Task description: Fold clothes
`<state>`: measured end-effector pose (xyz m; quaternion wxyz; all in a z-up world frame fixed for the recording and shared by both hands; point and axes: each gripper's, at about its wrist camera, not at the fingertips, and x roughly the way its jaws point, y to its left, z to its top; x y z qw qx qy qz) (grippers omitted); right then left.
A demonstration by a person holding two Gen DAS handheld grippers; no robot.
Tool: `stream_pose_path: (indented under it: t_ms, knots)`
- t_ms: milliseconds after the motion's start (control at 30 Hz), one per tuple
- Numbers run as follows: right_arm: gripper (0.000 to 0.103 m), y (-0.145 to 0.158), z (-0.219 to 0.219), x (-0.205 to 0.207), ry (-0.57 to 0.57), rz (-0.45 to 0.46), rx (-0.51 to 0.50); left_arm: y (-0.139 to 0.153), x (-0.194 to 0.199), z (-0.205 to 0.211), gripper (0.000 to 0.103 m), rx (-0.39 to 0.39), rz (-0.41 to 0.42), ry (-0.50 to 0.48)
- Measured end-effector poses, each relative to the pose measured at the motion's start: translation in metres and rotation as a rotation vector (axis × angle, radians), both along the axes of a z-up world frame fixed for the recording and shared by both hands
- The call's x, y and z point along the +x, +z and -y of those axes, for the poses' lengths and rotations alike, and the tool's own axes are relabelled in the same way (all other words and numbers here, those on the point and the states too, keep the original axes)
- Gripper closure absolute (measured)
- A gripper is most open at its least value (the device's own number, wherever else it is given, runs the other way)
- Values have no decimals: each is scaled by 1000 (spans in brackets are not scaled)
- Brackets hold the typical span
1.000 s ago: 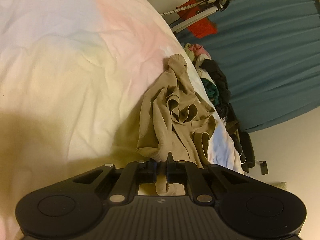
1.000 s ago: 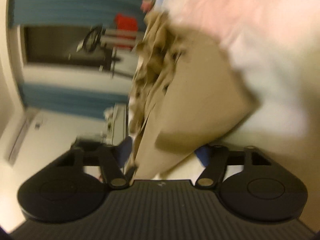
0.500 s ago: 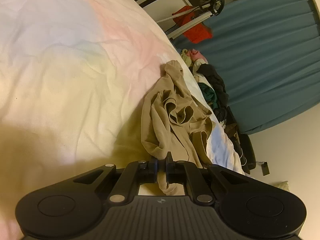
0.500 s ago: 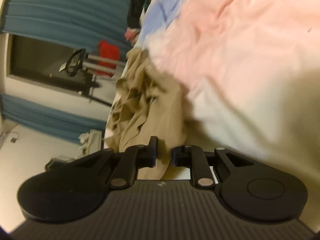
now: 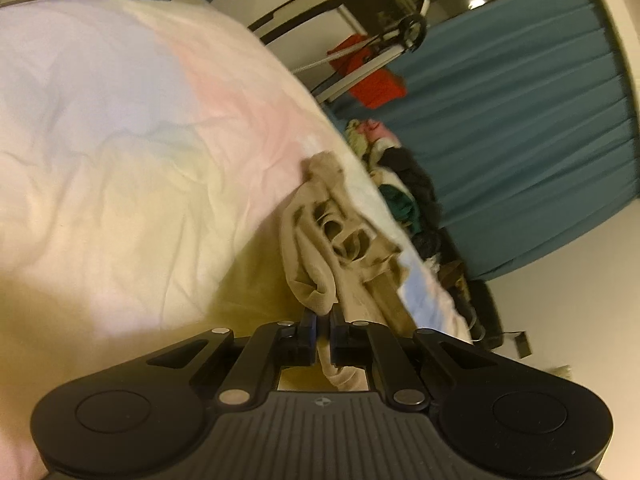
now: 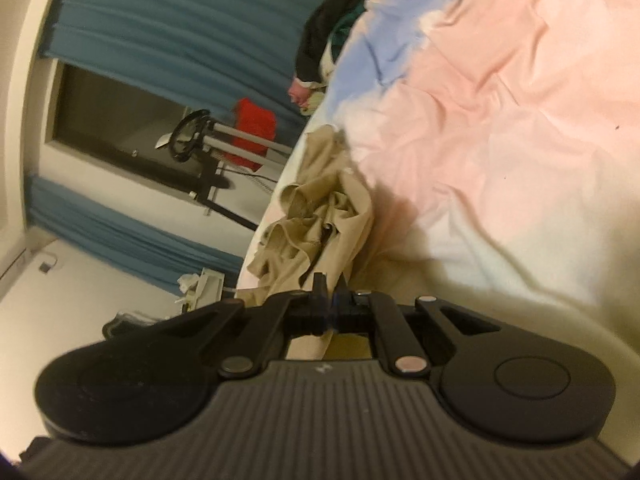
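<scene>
A crumpled beige garment (image 5: pixel 344 240) lies bunched near the edge of a bed with a pastel sheet (image 5: pixel 120 140). My left gripper (image 5: pixel 323 316) is shut on a fold of that beige cloth, which passes between its fingers and hangs below them. In the right wrist view the same beige garment (image 6: pixel 316 224) stretches away in wrinkled folds over the pastel sheet (image 6: pixel 500 100), and my right gripper (image 6: pixel 330 286) is shut on another edge of it. Both grippers hold the cloth close above the bed.
A pile of dark, teal and pink clothes (image 5: pixel 404 184) lies at the far bed edge. Blue curtains (image 5: pixel 520 120) hang behind. An exercise machine with a red cloth (image 5: pixel 372 80) on it stands by the wall. Clutter (image 6: pixel 200 284) sits on the floor beside the bed.
My right gripper went from open around the beige garment to shut on its edge, then drew back. My left gripper stayed shut on the cloth and lifted, gathering it.
</scene>
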<state>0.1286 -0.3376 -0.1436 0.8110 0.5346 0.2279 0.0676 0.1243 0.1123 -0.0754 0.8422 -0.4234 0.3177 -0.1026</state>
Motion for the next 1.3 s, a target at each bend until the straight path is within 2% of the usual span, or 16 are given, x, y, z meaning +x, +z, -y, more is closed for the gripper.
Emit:
stream_pose_path:
  t_ms: [200, 400, 467, 500, 600, 700, 833, 900, 1033, 1167, 1300]
  knots:
    - [98, 41, -6, -67, 1, 56, -42, 27, -58, -12, 98, -44, 65, -6]
    - [98, 71, -20, -147, -26, 170, -77, 49, -126, -23, 98, -98, 120, 22]
    - [98, 78, -20, -153, -40, 178, -76, 54, -125, -23, 98, -107, 117, 25]
    - [98, 81, -18, -149, -44, 176, -66, 57, -123, -23, 98, -111, 114, 27]
    - [98, 94, -16, -119, -76, 166, -76, 62, -85, -15, 97, -60, 88, 41]
    - [98, 105, -18, -70, -68, 125, -70, 67, -43, -6, 97, -3, 62, 57]
    - [98, 108, -24, -1, -75, 69, -116, 74, 12, 5, 97, 73, 26, 78]
    - [98, 100, -24, 26, -65, 45, -130, 67, 44, 12, 97, 122, 8, 82]
    - [98, 74, -20, 66, -35, 7, -154, 32, 85, 23, 97, 172, -1, 82]
    - [98, 35, -8, 91, -31, -49, -150, 6, 109, 29, 96, 205, 11, 54]
    - [98, 11, -4, 112, -32, -93, -124, -9, 125, 34, 96, 257, 22, 22]
